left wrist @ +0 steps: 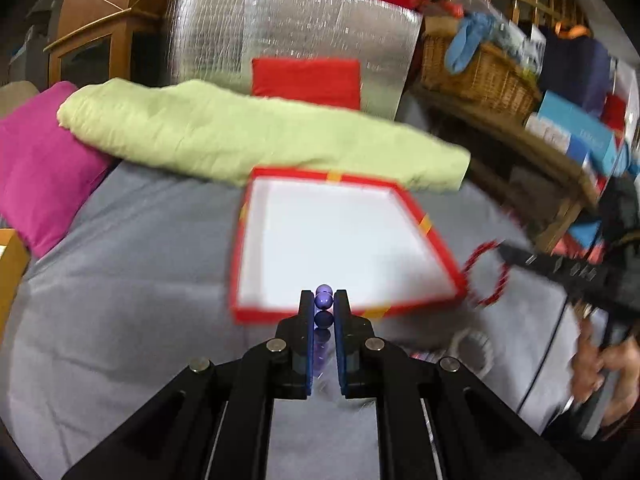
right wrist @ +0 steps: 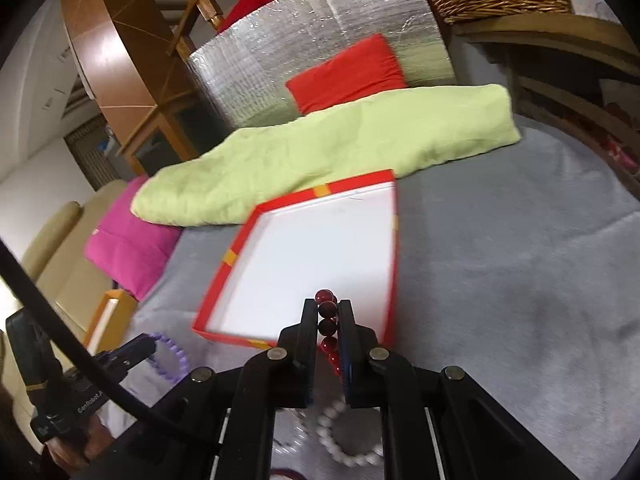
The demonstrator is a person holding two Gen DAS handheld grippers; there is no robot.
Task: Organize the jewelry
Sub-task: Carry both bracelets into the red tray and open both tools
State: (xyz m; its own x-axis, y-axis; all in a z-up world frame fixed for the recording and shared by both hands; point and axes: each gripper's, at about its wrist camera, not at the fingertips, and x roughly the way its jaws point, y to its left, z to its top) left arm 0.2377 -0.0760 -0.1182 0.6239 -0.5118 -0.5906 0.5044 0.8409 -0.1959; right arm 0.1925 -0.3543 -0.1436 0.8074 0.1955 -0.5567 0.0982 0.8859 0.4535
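A shallow red box [left wrist: 320, 175] with a white inside lies open on the grey bedsheet, just beyond both grippers; its rim [right wrist: 226, 266] also shows in the right wrist view. My left gripper [left wrist: 324, 295] is shut on a purple bead bracelet [left wrist: 323, 301] that hangs down between the pads. My right gripper [right wrist: 327, 304] is shut on a dark red bead bracelet [right wrist: 327, 326]. From the left wrist, the right gripper [left wrist: 502, 249] holds the red bracelet [left wrist: 488, 276] by the box's right corner. A white bead bracelet [right wrist: 348, 438] lies on the sheet under the right gripper.
A folded light-green blanket [left wrist: 240, 136] lies behind the box, with a pink pillow [left wrist: 40, 168] to its left. A red cushion [left wrist: 306, 80] leans on a silver foil panel [left wrist: 288, 20]. A wooden shelf with a wicker basket [left wrist: 480, 72] stands on the right.
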